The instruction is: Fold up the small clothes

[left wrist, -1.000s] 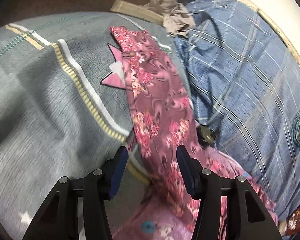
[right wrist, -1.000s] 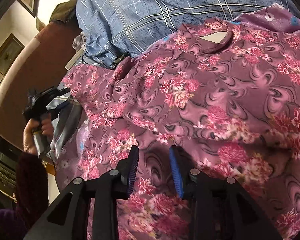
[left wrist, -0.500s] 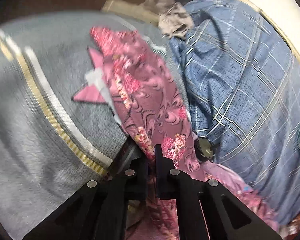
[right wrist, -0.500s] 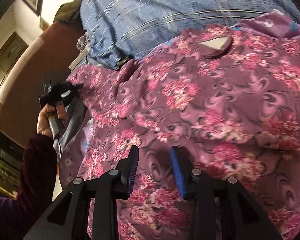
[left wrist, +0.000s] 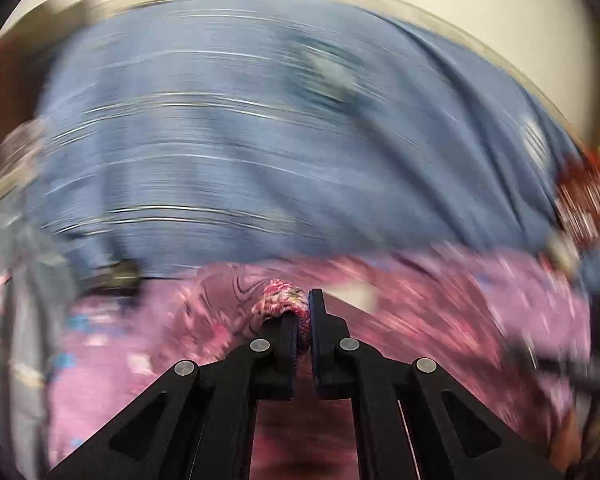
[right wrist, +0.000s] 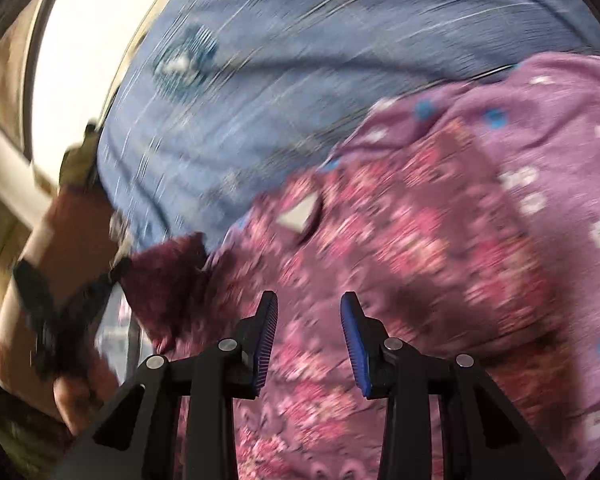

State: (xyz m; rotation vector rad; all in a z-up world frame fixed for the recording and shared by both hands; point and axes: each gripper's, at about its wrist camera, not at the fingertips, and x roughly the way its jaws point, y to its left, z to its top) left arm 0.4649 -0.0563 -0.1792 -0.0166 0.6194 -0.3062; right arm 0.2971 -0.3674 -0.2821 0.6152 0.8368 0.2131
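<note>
At six o'clock, left gripper clenches the floral top's bunched edge; right gripper gapes empty. Folding barely begun; creases remain undone.

The floral garment lies nearest, spread across the middle and right of the right wrist view, on top of a dotted cloth that shows beyond it to the right. Farther off lies the checked sheet, reaching to the far left. The right tongs hang over the garment's near part. The left tongs grip a bunched edge of it, at the garment's left side.
</note>
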